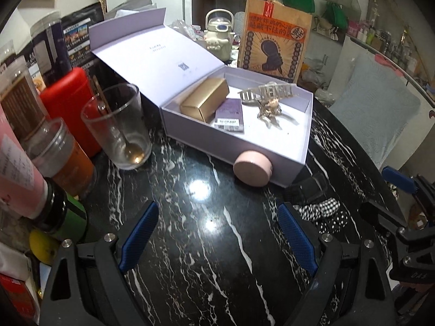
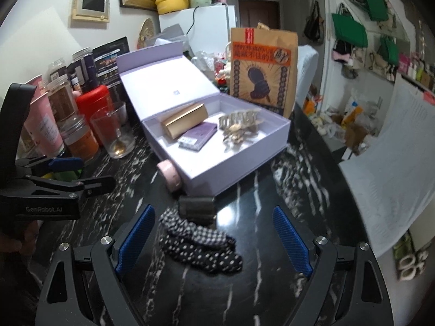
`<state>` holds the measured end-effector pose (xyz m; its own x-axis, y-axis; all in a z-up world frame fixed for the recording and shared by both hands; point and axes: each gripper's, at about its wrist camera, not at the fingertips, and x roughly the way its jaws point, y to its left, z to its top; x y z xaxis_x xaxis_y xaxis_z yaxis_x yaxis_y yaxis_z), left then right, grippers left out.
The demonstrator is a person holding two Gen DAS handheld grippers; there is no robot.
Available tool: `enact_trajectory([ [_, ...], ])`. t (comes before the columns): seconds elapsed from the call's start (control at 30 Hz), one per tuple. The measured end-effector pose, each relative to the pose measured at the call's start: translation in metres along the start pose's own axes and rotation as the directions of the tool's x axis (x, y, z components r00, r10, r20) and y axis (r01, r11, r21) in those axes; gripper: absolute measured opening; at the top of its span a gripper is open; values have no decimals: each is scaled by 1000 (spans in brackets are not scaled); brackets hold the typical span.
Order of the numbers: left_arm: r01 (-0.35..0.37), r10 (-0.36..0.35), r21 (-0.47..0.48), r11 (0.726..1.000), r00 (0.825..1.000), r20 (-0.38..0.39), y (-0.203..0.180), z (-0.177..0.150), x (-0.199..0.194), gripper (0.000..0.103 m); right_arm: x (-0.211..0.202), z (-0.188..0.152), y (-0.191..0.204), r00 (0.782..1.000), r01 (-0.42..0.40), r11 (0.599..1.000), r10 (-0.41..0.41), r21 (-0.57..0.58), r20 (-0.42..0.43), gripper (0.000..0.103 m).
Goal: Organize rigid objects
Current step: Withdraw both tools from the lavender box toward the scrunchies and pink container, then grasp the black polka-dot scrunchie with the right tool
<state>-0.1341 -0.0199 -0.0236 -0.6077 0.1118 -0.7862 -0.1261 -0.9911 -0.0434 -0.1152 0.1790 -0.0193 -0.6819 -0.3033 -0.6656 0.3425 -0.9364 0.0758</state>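
Left gripper [image 1: 218, 237] hangs wide open above the black marble table [image 1: 190, 258], nothing between its blue pads. Ahead, an open lilac box [image 1: 288, 163] holds a gold box [image 1: 205, 99], a purple packet [image 1: 229, 115] beside it, and hair claws [image 1: 267, 99]. A pink round case [image 1: 252, 168] leans against the box's front wall. An empty glass [image 1: 119, 126] with a spoon stands near the table's left edge.

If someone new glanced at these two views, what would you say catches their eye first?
Probably the open lilac box mid-table, holding a gold carton, a purple packet and pale hair claws. A pink round case leans against its front wall. Nearer the open right gripper lie dotted scrunchies on black marble.
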Motion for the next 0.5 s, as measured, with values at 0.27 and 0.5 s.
enact_trajectory([
  [0.27, 39, -40, -19, 999, 999, -23, 4, -16, 8, 90, 14, -23, 6, 999, -23, 999, 24, 32, -22, 103],
  [0.5, 45, -46, -32, 998, 999, -24, 12, -30, 13, 90, 39, -42, 6, 993, -5, 995, 16, 97, -116, 103],
])
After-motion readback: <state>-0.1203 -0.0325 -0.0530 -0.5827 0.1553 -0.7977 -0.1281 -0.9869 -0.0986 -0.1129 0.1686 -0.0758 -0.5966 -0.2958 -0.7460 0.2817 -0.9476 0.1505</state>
